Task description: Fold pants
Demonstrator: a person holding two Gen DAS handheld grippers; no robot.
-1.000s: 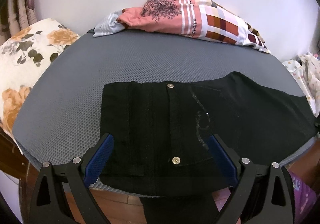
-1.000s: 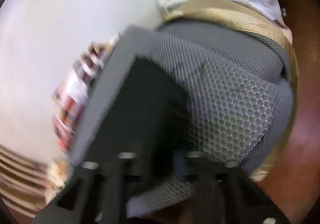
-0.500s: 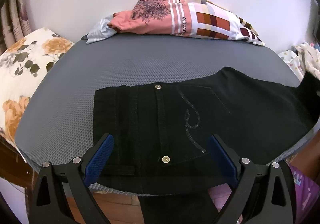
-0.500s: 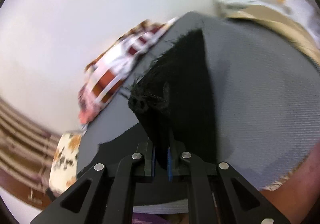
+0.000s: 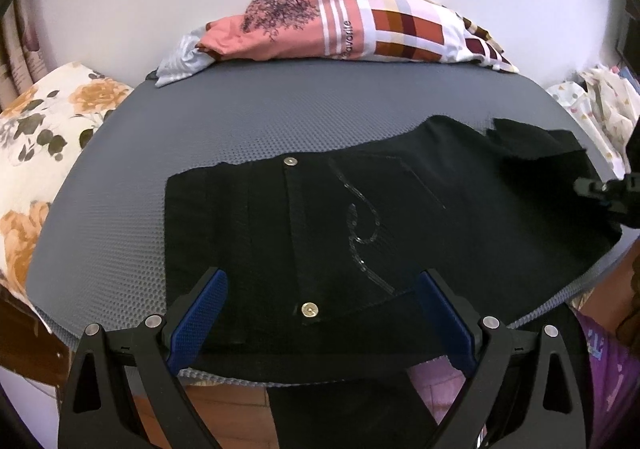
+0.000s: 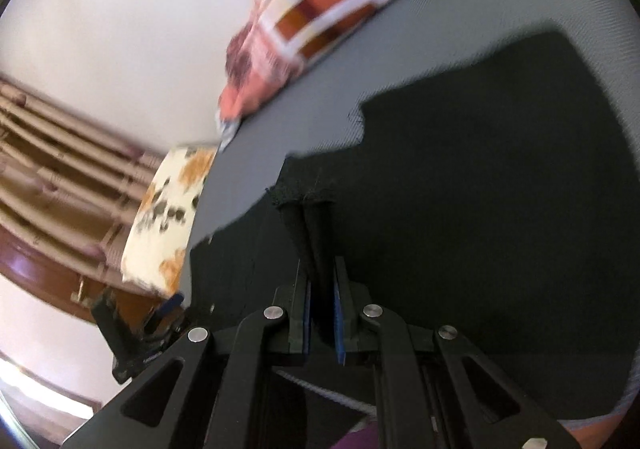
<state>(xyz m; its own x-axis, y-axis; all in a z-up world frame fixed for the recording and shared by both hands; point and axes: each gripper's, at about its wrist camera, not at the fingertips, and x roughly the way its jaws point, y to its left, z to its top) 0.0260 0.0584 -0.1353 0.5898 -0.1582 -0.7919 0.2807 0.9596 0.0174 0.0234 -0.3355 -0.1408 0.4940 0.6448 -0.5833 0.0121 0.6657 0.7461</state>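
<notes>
Black pants (image 5: 360,233) lie flat on the grey mesh surface (image 5: 200,137), waistband to the left, with two metal buttons and a sequin swirl on a pocket. My left gripper (image 5: 320,313) is open and empty, its blue pads straddling the waist end at the near edge. My right gripper (image 6: 322,309) is shut on the hem end of the pants (image 6: 306,209) and holds it over the rest of the pants (image 6: 480,209). The right gripper also shows in the left wrist view (image 5: 608,193) at the far right, with the folded-over hem (image 5: 532,141) beside it.
A plaid and pink pile of clothes (image 5: 344,33) lies at the back of the surface. A floral pillow (image 5: 36,145) sits at the left. Patterned white fabric (image 5: 600,109) is at the right. Wooden floor (image 5: 224,405) shows below the near edge.
My right gripper has carried the pant hem leftward over the pants, folding the legs back. The left gripper has drifted slightly and stays open.
</notes>
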